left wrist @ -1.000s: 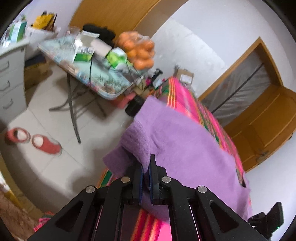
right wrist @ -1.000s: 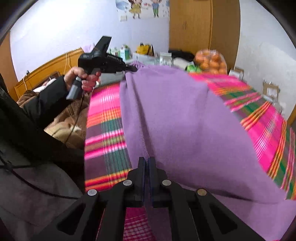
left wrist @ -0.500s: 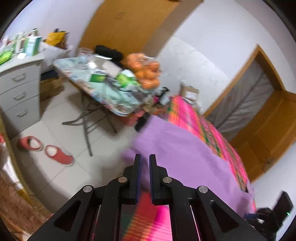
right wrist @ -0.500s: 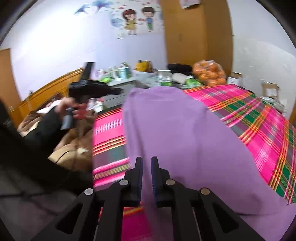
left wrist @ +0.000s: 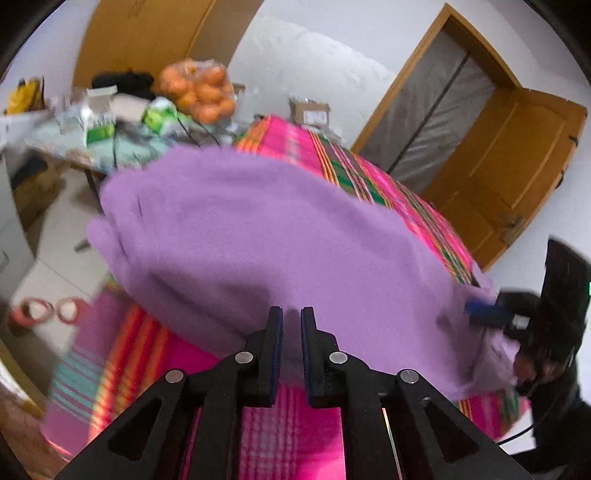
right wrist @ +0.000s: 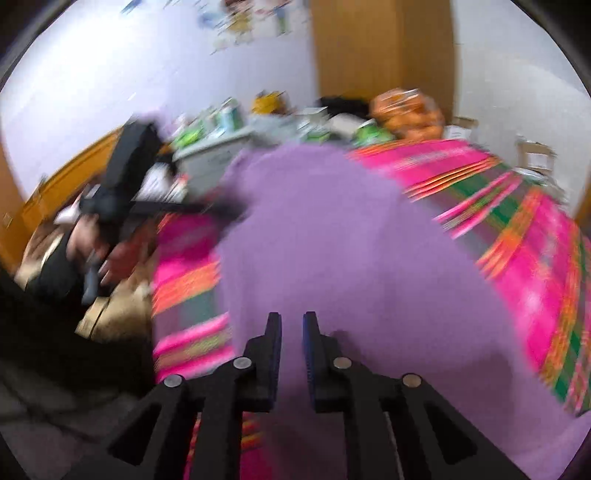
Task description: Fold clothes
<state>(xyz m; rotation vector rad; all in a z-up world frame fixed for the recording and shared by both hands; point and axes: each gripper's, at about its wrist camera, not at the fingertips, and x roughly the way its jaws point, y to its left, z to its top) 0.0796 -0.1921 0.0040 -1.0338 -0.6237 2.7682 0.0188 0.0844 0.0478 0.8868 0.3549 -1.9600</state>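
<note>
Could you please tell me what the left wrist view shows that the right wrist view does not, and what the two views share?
Only the left wrist view shows the open wooden door, the red slippers on the floor, and the right gripper at the garment's far edge.

Only the right wrist view shows the cartoon poster on the wall and the person's hand holding the left gripper.

Both show the purple garment lying on the pink plaid cover, the bag of oranges, and their own gripper open just above the cloth.
</note>
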